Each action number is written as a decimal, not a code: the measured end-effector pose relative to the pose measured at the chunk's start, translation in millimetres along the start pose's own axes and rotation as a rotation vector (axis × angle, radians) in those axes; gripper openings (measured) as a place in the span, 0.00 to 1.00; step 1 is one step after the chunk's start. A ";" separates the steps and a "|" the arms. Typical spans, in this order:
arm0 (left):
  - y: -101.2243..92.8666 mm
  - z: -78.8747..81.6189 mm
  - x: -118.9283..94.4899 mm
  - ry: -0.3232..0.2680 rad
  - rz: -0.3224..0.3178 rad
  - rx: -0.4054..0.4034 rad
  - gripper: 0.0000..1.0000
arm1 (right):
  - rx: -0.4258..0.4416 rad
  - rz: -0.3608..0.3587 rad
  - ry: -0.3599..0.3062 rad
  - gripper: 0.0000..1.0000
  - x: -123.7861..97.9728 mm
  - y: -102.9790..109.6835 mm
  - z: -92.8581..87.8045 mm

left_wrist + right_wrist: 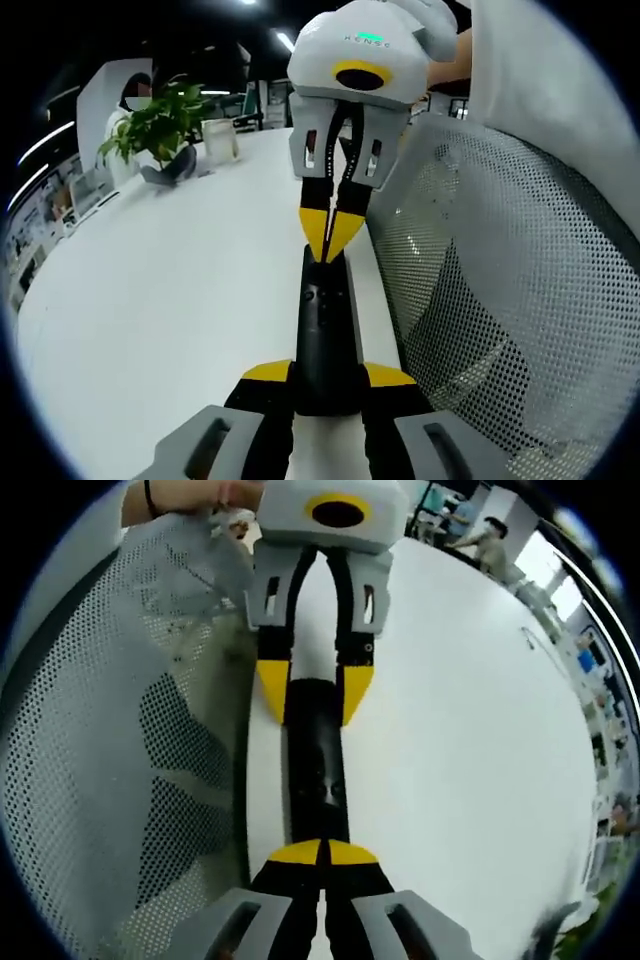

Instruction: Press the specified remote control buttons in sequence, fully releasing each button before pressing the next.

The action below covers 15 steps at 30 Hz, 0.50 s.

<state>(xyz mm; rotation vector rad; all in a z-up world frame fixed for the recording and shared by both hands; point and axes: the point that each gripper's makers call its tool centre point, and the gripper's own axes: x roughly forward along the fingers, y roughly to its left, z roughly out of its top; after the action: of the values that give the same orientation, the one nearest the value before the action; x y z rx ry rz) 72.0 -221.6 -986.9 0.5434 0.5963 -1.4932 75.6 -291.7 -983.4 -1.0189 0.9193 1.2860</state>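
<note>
The remote control [325, 340] lay lengthwise between the jaws of the left gripper [326, 385], which were clamped on its near end, holding it just above or on the white table [160, 330] close to the table's edge. In the left gripper view the right gripper [330, 235] came in from straight ahead, its yellow-tipped jaws drawn together to a narrow point that touched, or all but touched, the far end of the remote. The right gripper view showed the same from the other side: the closed tips of the right gripper [322, 852] sat at the near end of the remote [318, 765], and the left gripper [315, 695] straddled its far end. A mesh chair back [500, 290] stood just beside the jaws, and a potted plant [160, 125] well beyond them. Judging by this, one press seemed to be in hand or about to land; which button, and how many in the sequence were done, could not be told, since the buttons were too dark to make out.
</note>
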 end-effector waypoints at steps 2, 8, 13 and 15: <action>0.0 0.1 0.2 0.000 0.000 0.000 0.24 | 0.020 0.000 -0.011 0.00 -0.1 0.6 -0.5; -2.6 0.5 1.6 0.001 0.002 0.002 0.24 | 0.193 0.005 -0.133 0.00 -3.3 4.1 0.8; -4.9 0.4 1.6 0.000 0.002 0.001 0.24 | 0.160 0.004 -0.118 0.00 -3.4 8.3 2.2; -5.9 0.4 1.4 0.001 0.002 0.001 0.25 | 0.151 0.000 -0.141 0.00 -4.3 8.5 8.1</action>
<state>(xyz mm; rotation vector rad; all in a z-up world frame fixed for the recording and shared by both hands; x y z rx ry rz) 66.1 -223.0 -987.3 0.5450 0.5957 -1.4918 66.6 -285.2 -977.6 -0.8009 0.8936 1.2524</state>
